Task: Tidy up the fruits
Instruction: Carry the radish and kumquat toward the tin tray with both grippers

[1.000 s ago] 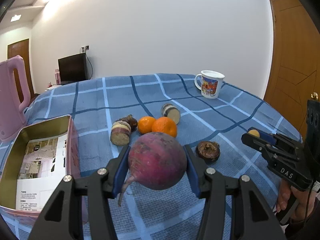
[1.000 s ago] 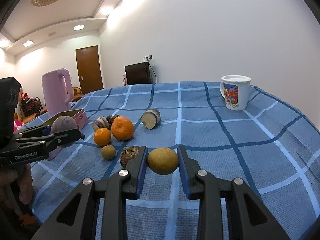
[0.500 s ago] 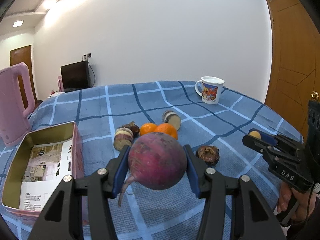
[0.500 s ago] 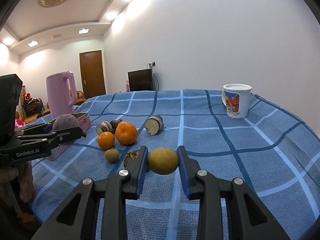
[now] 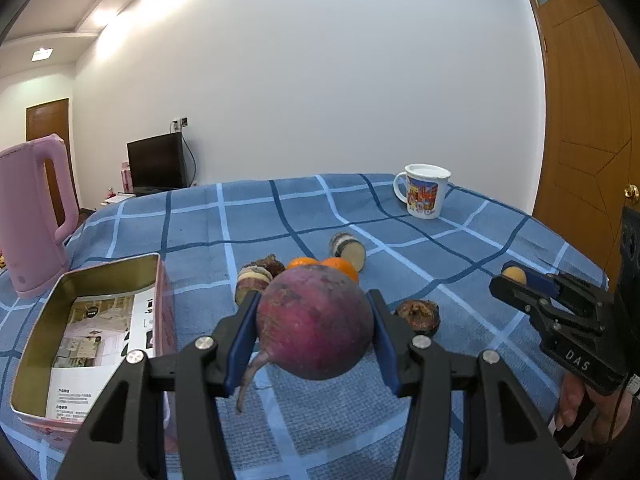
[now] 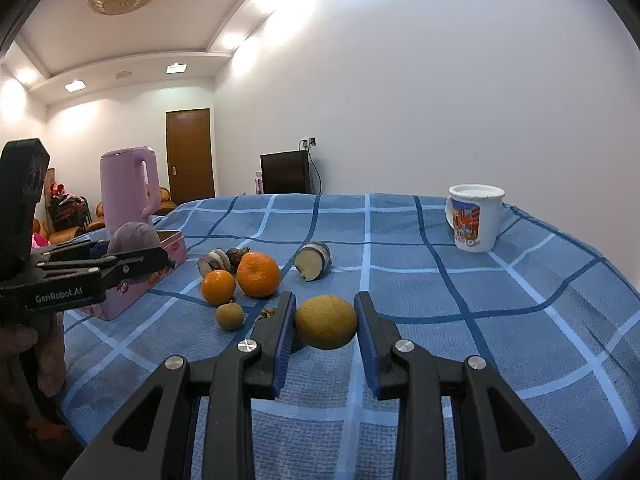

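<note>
Purple beet (image 5: 316, 324) clamped in left tongs (image 5: 314, 330) above counter (image 5: 460, 252); yellow-brown fruit (image 6: 326, 322) clamped in right tongs (image 6: 325, 328). Carry step. Next likely: swing beet toward 9 o'clock, over open tin (image 5: 36, 344), release.

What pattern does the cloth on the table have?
The tablecloth is blue with a grid of dark blue and white lines. The right wrist view shows it best.
</note>
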{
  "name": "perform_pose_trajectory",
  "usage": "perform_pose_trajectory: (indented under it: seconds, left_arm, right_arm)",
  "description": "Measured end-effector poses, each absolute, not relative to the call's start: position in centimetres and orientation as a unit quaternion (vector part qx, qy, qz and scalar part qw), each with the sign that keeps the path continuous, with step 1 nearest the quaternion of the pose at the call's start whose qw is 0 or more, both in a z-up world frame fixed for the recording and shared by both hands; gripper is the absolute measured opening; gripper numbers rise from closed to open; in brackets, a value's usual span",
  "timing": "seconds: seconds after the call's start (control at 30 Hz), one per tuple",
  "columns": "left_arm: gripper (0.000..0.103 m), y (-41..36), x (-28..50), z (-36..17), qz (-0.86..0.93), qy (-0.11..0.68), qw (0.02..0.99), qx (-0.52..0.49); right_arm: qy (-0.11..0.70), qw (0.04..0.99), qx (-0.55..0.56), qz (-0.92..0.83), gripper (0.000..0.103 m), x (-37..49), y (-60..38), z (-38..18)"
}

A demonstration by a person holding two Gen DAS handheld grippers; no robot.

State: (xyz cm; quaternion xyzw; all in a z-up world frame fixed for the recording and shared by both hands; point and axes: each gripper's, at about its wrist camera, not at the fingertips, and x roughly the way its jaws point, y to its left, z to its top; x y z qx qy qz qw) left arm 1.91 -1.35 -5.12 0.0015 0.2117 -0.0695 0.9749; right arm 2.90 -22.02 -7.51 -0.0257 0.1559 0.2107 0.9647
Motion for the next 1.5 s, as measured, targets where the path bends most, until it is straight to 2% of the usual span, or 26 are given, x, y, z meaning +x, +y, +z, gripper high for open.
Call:
perform_pose_trajectory:
  seconds: [0.67,1.5]
  left_arm:
    - [0.054,-1.5,0.3,-3.0,-0.062,0.176,0.982,0.018]
    - [0.054,-0.8,0.3,-1.2,-0.051,0.171,0.984,0.027]
  right_arm:
    - [0.141,0.967,-0.038,0.208,0.032,2.3,-21.8,-6.2]
    - [0.112,0.963,-0.057,0.238,0.032,2.2,-18.9,-2.6]
